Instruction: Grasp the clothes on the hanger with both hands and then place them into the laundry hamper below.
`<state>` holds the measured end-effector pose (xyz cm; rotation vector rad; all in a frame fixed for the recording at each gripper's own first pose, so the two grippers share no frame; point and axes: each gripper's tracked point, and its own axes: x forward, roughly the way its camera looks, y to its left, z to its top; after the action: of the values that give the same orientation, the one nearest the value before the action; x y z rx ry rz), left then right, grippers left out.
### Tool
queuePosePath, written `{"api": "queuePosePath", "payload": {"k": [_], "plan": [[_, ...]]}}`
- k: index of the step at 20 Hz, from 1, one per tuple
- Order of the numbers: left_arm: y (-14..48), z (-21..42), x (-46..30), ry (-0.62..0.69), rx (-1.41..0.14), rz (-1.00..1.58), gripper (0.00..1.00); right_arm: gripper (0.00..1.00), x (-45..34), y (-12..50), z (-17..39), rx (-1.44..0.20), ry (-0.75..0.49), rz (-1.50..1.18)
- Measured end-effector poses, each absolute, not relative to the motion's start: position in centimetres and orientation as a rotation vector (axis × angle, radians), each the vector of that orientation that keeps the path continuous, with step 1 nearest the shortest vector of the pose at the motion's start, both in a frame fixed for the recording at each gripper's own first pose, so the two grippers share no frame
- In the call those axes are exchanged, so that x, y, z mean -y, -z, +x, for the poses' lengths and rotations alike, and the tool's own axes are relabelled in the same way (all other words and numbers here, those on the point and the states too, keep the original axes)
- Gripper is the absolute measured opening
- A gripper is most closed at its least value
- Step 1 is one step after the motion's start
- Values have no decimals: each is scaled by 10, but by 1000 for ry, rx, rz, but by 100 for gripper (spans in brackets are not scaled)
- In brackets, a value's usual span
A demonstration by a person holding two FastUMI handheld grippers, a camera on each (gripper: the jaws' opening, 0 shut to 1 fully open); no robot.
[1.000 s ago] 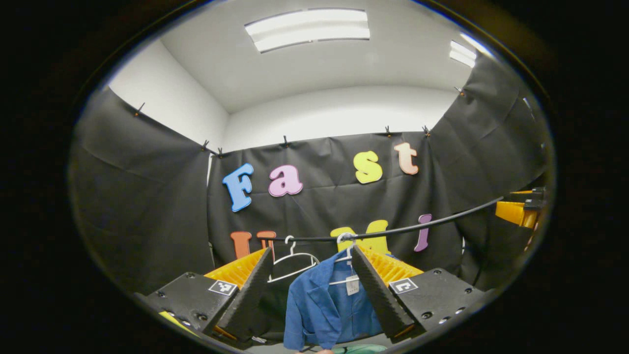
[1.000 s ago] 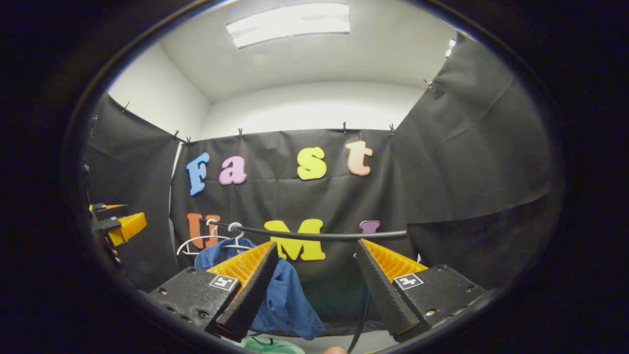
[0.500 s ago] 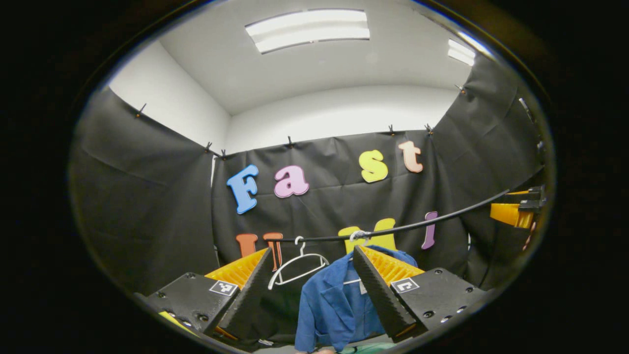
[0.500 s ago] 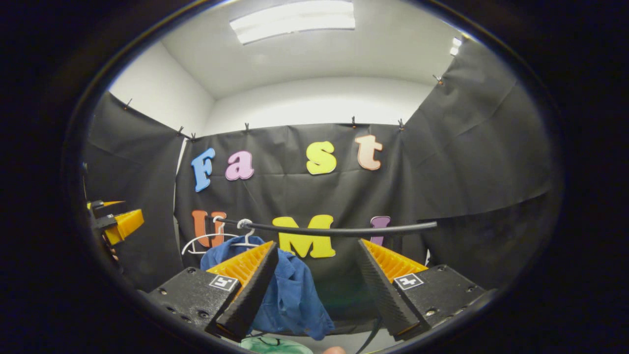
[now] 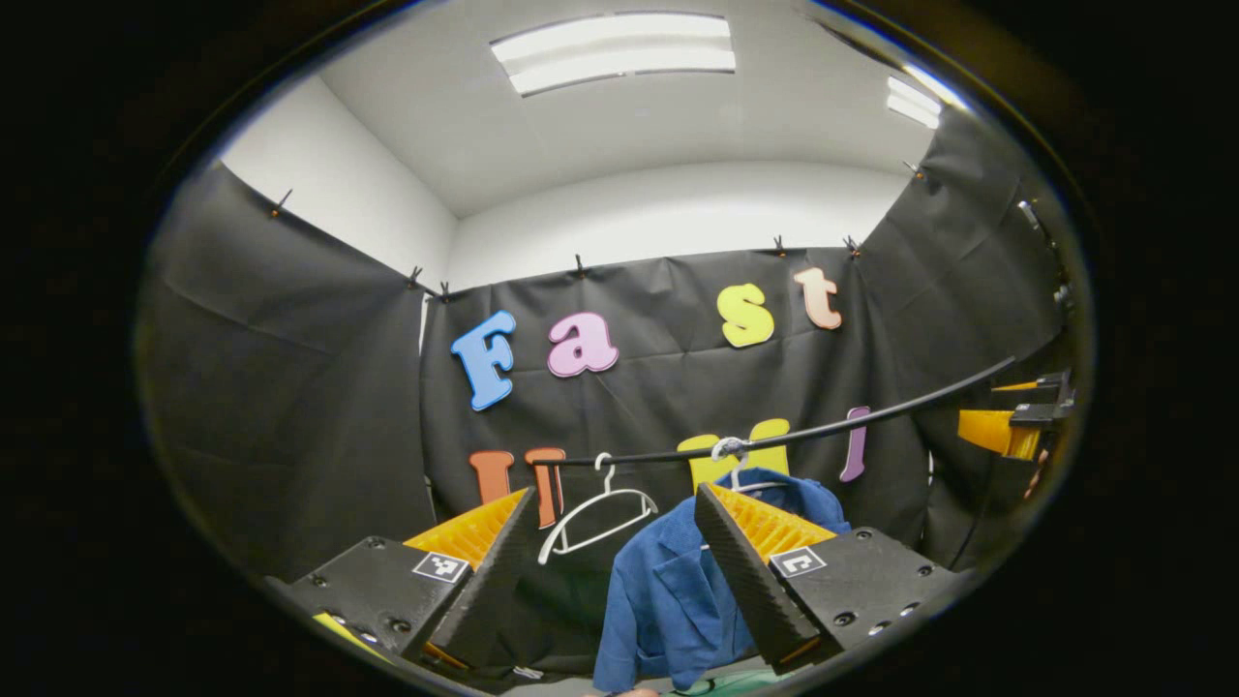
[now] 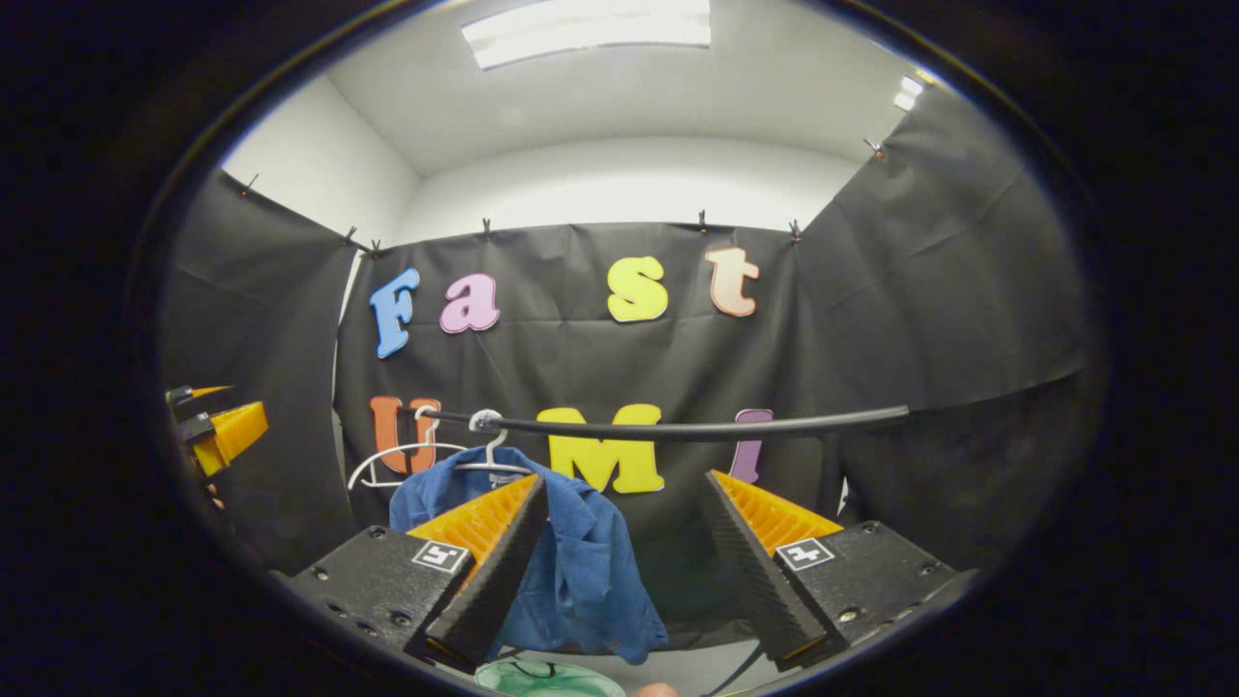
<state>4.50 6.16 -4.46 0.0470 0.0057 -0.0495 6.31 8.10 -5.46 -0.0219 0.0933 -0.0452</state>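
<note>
Well short of the blue jacket [image 5: 668, 600], both the left gripper [image 5: 619, 571] and right gripper [image 6: 624, 571] level, jaws wide.

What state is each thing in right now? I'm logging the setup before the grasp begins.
blue jacket: hanging on its hanger from the rail, untouched.
empty white hanger: hanging bare beside the jacket.
black rail: carrying both hangers.
left gripper: open, short of the jacket.
right gripper: open, holding nothing.
green hamper: below the jacket; contents hidden.
</note>
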Motion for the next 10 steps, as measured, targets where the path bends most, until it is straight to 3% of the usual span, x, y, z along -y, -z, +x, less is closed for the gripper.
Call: {"api": "queuePosePath", "payload": {"k": [10], "plan": [[101, 55, -59, 159, -109, -4, 98, 99, -121, 110, 78, -210, 109, -22]]}}
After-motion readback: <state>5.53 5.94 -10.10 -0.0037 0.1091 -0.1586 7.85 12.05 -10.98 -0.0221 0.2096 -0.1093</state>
